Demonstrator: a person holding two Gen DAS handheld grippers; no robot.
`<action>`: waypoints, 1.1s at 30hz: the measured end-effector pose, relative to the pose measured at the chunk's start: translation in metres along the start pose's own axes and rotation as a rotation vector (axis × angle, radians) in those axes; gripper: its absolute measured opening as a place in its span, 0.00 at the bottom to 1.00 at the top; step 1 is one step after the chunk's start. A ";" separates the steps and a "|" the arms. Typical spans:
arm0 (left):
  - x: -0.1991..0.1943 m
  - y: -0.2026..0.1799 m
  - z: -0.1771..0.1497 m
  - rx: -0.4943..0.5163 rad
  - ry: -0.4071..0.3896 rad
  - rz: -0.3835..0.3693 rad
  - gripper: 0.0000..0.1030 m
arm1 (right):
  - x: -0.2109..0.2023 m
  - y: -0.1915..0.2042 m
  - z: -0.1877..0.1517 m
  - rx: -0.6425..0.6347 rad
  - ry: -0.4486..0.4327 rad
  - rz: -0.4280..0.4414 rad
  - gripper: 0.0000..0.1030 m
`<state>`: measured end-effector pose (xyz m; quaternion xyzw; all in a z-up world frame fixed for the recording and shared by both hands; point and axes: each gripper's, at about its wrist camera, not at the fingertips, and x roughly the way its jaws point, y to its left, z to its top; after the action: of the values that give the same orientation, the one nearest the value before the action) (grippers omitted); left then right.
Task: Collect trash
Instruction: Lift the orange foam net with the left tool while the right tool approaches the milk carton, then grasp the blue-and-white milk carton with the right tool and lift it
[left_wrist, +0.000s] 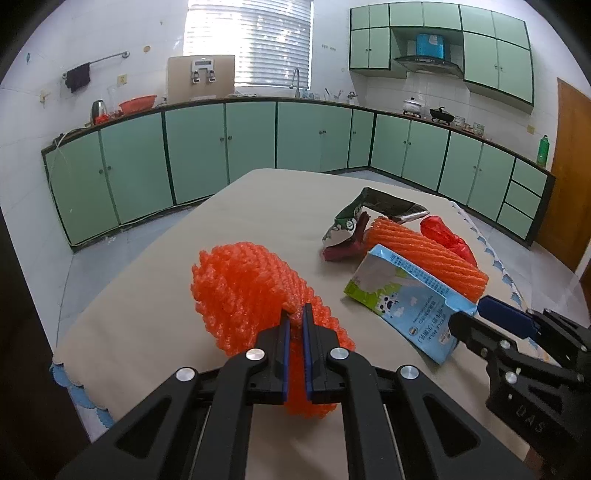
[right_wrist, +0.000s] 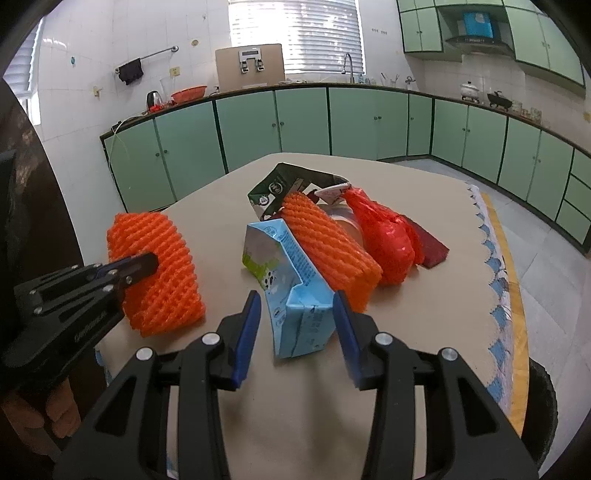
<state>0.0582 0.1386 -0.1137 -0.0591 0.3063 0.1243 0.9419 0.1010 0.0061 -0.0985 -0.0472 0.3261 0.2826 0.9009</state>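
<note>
Foam netting (left_wrist: 251, 291) was pinched between the closed tips of the left gripper (left_wrist: 295, 317), at the near left of the table (left_wrist: 155, 266). The right gripper (right_wrist: 295, 314) stood open, its blue pads either side of the milk carton (right_wrist: 291, 280); closing squarely on the carton's end would probably avoid crushing it sideways. No bin showed; the carton's contents could not be seen. Other wrappers (right_wrist: 384, 236) lay heaped behind.

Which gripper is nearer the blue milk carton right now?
Right. The right gripper is open with its fingers either side of the milk carton; the left gripper is off to its left, clamping an orange foam net.
</note>
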 end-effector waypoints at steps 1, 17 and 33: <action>0.000 0.001 0.000 0.000 0.001 0.002 0.06 | 0.000 0.002 0.001 0.001 0.002 0.012 0.39; 0.005 0.013 0.000 -0.019 0.004 0.003 0.06 | -0.004 -0.003 0.008 0.000 -0.014 0.003 0.44; 0.008 0.017 -0.003 -0.021 0.022 0.020 0.06 | 0.022 0.015 0.002 -0.009 0.045 0.064 0.43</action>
<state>0.0581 0.1557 -0.1208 -0.0671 0.3158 0.1362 0.9366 0.1075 0.0295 -0.1093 -0.0473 0.3464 0.3115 0.8836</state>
